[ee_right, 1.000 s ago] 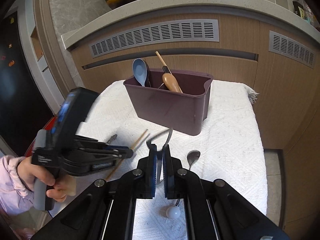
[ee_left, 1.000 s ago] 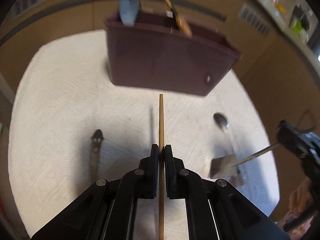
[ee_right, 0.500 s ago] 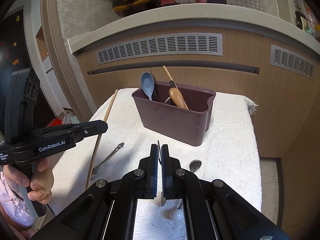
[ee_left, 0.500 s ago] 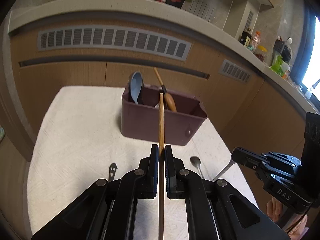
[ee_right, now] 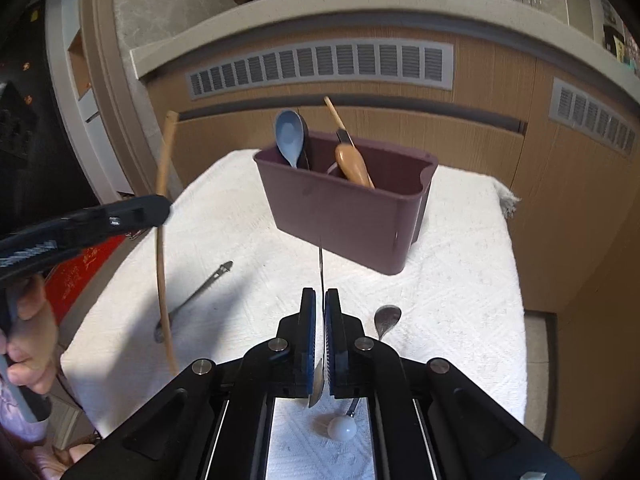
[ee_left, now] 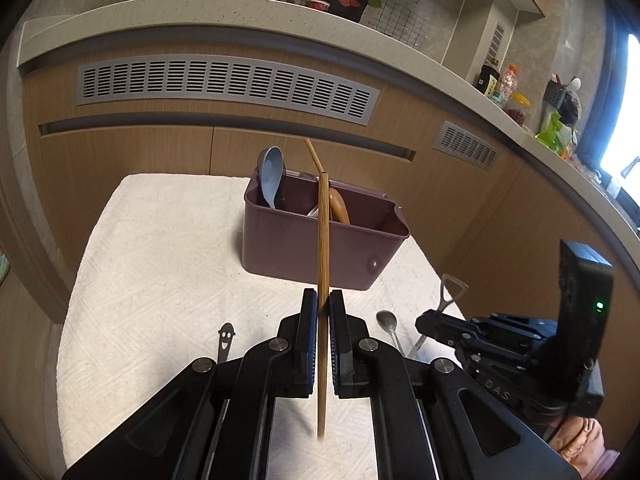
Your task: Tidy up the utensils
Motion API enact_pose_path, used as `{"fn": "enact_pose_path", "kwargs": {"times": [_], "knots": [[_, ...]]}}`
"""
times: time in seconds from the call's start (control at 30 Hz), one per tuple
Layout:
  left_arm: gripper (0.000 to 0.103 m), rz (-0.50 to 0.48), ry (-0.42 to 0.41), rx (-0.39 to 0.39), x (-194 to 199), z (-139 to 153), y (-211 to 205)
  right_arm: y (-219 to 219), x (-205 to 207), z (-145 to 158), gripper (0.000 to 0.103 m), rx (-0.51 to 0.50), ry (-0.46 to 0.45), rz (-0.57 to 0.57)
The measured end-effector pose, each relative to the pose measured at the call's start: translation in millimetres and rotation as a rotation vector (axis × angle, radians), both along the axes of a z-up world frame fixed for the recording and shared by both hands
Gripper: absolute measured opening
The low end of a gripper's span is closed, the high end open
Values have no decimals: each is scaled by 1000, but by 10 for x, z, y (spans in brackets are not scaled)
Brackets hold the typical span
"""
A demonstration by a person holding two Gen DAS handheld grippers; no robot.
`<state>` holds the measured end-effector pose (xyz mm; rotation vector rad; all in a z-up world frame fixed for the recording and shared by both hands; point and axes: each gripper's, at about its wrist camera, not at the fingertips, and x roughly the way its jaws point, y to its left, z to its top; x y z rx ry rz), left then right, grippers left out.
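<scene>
My left gripper (ee_left: 323,305) is shut on a wooden chopstick (ee_left: 322,240), held above the white cloth and pointing at the purple caddy (ee_left: 280,248). From the right wrist view the same gripper (ee_right: 162,209) and chopstick (ee_right: 161,280) hang at the left. My right gripper (ee_right: 320,305) is shut on a thin metal utensil (ee_right: 321,268) seen edge-on, in front of the caddy (ee_right: 360,220). Its looped end (ee_left: 452,288) shows beyond the right gripper (ee_left: 430,322). The caddy holds a blue spoon (ee_right: 290,136), a wooden-handled tool (ee_right: 354,164) and another chopstick (ee_right: 334,112).
On the cloth (ee_left: 160,260) lie a smiley-handled utensil (ee_left: 227,340) at the left and a metal spoon (ee_right: 386,318) with a white ball end (ee_right: 342,428) at the right. Wooden cabinets with vents (ee_left: 224,84) stand close behind. A hand (ee_right: 28,340) holds the left gripper.
The left gripper has risen and tipped up with the chopstick, bringing the counter into view. In the right gripper the metal utensil has turned edge-on; the caddy looks nearer.
</scene>
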<state>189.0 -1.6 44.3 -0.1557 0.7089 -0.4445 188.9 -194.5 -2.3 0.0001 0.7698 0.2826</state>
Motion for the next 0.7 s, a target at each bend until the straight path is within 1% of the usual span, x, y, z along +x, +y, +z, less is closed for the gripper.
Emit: {"fn": "enact_pose_path", "kwargs": {"times": [0.03, 0.07, 0.13, 0.3, 0.47, 0.53, 0.63, 0.67, 0.7], "knots": [[6, 3, -1, -1, -2, -3, 12, -11, 36, -35, 2, 8, 17, -4], [6, 7, -5, -3, -6, -5, 22, -27, 62, -49, 2, 27, 27, -1], [6, 18, -15, -4, -8, -5, 39, -38, 63, -29, 1, 37, 23, -1], [4, 29, -25, -17, -8, 8, 69, -12, 7, 112, 1, 33, -15, 14], [3, 26, -60, -9, -25, 127, 85, -24, -45, 291, 1, 40, -53, 15], [3, 38, -61, -9, 0, 152, 120, -30, -59, 364, 1, 31, -71, 15], [4, 80, -14, 29, 109, 85, 202, -38, -74, 426, 1, 17, -86, 2], [5, 102, 21, 38, 172, 30, 251, -46, -71, 431, 1, 18, -83, 3], [6, 113, 76, 53, 260, -49, 294, -55, -67, 433, 1, 20, -78, 2]]}}
